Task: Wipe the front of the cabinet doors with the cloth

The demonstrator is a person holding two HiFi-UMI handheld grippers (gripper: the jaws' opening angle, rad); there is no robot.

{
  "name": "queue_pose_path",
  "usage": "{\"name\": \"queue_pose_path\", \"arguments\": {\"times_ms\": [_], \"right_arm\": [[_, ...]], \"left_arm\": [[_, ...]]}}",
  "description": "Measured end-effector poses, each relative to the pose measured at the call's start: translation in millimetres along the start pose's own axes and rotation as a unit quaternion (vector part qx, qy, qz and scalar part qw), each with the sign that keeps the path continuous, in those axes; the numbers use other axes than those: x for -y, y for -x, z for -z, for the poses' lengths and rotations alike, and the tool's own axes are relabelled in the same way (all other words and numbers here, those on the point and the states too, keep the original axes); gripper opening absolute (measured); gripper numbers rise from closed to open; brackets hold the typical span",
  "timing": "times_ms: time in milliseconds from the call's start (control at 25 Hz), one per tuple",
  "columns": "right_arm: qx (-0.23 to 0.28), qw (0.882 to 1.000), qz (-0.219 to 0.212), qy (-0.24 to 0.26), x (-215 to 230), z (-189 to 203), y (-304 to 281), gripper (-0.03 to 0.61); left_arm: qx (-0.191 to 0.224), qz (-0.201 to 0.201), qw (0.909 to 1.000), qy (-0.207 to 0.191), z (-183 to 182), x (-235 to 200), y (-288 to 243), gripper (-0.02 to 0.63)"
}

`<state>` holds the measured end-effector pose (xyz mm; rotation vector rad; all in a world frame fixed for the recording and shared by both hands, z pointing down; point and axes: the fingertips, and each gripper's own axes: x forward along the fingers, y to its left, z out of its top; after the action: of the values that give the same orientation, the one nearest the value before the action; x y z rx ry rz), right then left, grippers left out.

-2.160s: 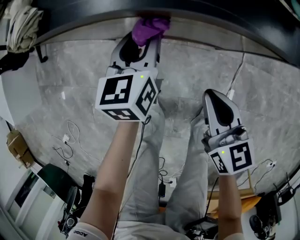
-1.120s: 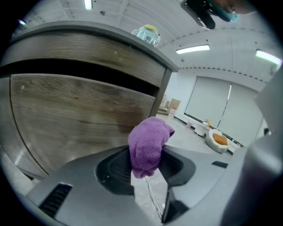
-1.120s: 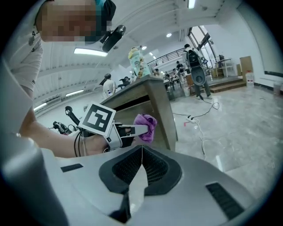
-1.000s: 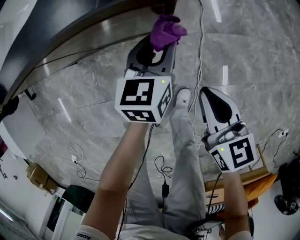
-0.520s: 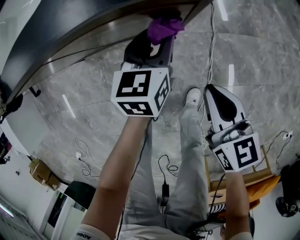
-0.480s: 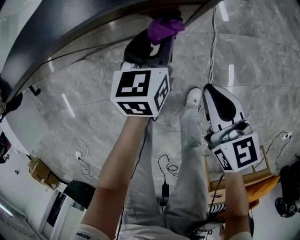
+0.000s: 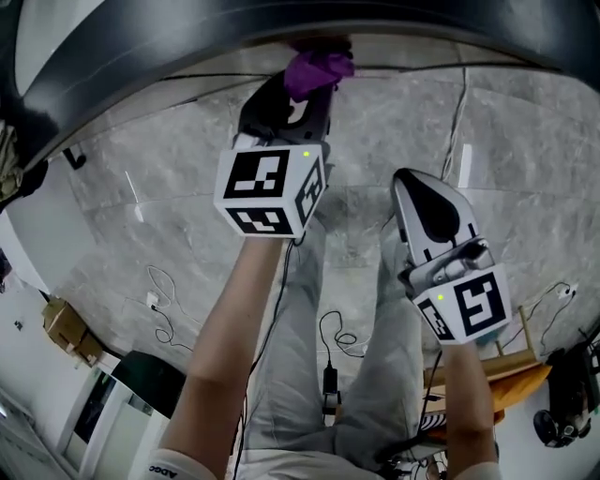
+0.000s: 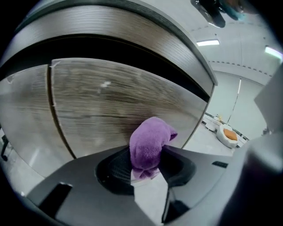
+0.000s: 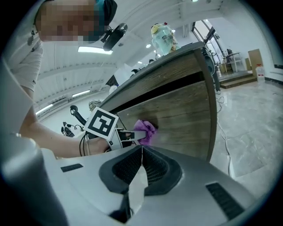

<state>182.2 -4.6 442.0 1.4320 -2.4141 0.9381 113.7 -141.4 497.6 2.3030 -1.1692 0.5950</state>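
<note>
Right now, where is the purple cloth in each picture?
Head view: top middle, the cloth at the left gripper tip, by the cabinet.
Left gripper view: centre, pinched between the jaws.
Right gripper view: small, just left of centre, at the cabinet front.
Shared landmark: the cabinet behind it.

Pretty bright, even indoor light from ceiling strips (image 9: 95, 50), which glare as white streaks off the glossy floor (image 7: 525, 150). Heavy fisheye bending, black corners on both gripper views. In the left gripper view the cloth (image 8: 150, 143) is crisp but the cabinet door (image 8: 124, 106) smears into streaks
</note>
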Motion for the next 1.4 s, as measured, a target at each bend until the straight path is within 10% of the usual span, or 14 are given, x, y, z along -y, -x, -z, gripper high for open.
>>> {"name": "queue_pose_path", "arguments": {"times_ms": [680,1400], "right_arm": [[0.0,1.0,-0.026,0.006,-46,1,-24,0.028],[-0.027,1.0,0.011,-0.001,102,39,109,0.028]], "left_arm": [[0.015,-0.133,0.9893,0.059,8,-118,63,0.147],[-0.041,0.001,0.999,0.019,59,146,-80,0.147]]}}
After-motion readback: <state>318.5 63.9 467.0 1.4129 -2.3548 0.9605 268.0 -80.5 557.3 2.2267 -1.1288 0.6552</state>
